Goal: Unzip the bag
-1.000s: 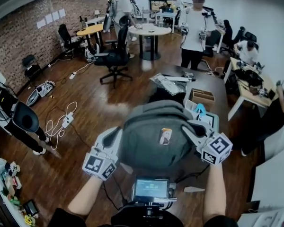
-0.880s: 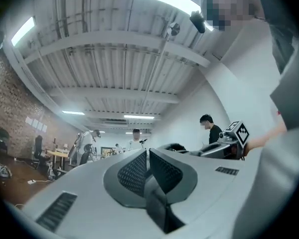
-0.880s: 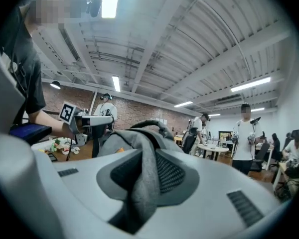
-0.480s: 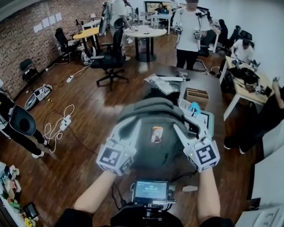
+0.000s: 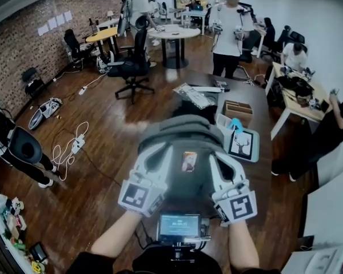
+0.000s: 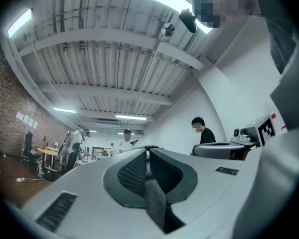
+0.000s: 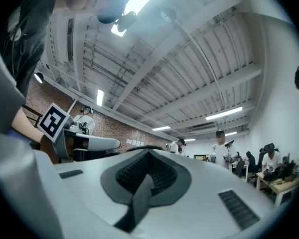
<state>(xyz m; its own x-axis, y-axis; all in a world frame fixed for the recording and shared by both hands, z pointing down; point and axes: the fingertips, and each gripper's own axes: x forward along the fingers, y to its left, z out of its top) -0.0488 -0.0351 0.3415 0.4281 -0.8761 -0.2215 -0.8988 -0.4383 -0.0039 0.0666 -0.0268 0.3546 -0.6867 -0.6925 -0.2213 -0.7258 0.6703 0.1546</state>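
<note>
Head view: a grey bag (image 5: 177, 131) stands at the centre of the frame on a dark table (image 5: 258, 101), with an orange tag (image 5: 188, 161) on the side facing the camera. The left gripper (image 5: 159, 150) and the right gripper (image 5: 218, 155) reach up from the lower centre, one on each side of the tag. Their tips rest against the upper part of the bag. A small screen (image 5: 179, 227) sits at the bottom centre. To the right of the bag lie a wooden box (image 5: 239, 108) and a framed picture (image 5: 243, 144). People stand at the top of the frame.

Left gripper view: the jaws are nearly together. Their black pads (image 6: 133, 172) meet at the far end and close on a grey fabric strip (image 6: 155, 205) that runs toward the bottom of the frame. Whether this strip belongs to the bag cannot be told.

Right gripper view: the jaws have just been closing and now stand fully together. Their ribbed pads (image 7: 164, 176) pinch a smooth grey strip (image 7: 137, 199) that trails toward the lower left. Its origin cannot be told either.
</note>
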